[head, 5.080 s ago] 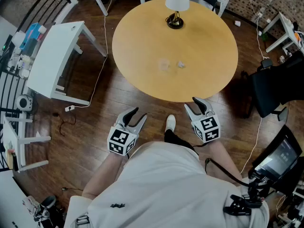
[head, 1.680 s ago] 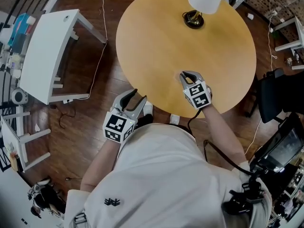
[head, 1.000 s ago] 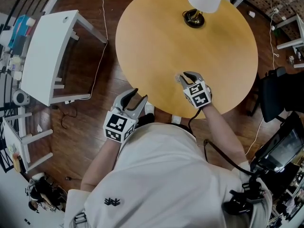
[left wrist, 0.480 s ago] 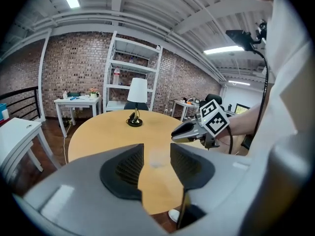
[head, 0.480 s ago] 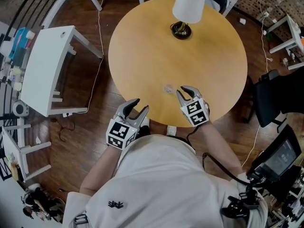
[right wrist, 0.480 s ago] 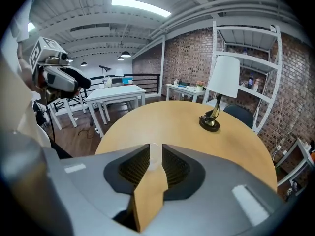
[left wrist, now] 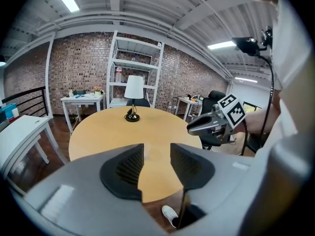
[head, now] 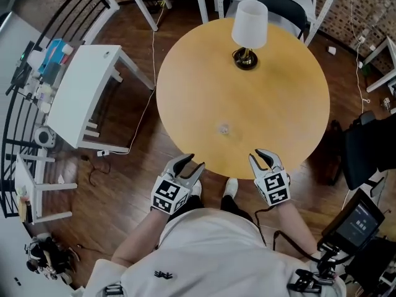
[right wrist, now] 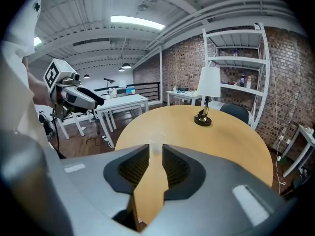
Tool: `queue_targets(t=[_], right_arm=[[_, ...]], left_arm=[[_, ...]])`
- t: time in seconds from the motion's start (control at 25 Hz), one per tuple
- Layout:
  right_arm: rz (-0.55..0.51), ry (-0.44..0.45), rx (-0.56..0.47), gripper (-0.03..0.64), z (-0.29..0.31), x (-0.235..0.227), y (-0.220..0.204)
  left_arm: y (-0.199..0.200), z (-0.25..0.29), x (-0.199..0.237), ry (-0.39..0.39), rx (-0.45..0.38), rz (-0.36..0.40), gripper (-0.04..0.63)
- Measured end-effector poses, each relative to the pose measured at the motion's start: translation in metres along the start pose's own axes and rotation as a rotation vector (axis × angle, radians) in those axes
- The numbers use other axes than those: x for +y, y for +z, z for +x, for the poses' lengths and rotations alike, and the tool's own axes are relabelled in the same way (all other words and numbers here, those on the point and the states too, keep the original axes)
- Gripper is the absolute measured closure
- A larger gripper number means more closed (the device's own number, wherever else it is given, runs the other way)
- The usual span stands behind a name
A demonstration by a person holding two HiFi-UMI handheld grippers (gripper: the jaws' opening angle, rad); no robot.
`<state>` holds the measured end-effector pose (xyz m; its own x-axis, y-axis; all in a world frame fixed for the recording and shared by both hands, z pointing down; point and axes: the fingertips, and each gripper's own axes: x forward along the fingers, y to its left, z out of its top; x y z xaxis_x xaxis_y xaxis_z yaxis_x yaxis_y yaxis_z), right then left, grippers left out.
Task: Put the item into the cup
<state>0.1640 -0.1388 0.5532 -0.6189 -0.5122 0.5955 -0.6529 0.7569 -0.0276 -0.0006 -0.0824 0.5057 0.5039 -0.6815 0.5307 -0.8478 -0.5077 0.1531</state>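
A small clear cup point(head: 224, 129) stands upright on the round wooden table point(head: 278, 91), towards its near edge. In the right gripper view the cup point(right wrist: 156, 141) shows straight ahead, beyond the jaws. I see no loose item on the tabletop, and the cup's contents are too small to make out. My right gripper point(head: 263, 155) hovers at the table's near rim, short of the cup. Its jaws are opening with nothing between them. My left gripper point(head: 192, 163) hangs just off the table edge, open and empty.
A lamp point(head: 249, 26) with a white shade stands at the table's far side. A white desk point(head: 86, 91) is at the left, a black chair point(head: 371, 153) at the right, and a white shelf point(right wrist: 236, 73) behind the table. My shoe point(head: 231, 187) is below the rim.
My right gripper has drawn back from over the cup's spot to the table's near edge, leaving the cup standing alone. The left gripper stayed low by the edge.
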Motion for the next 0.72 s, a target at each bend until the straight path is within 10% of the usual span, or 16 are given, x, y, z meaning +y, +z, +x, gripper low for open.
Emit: queue_targets(t=[0.72], right_arm=[[0.073,-0.177,-0.104,0.533,-0.123,0.177,-0.009]], left_arm=[[-0.104,-0.179,-0.042,-0.121,-0.096,0.087,0.445]])
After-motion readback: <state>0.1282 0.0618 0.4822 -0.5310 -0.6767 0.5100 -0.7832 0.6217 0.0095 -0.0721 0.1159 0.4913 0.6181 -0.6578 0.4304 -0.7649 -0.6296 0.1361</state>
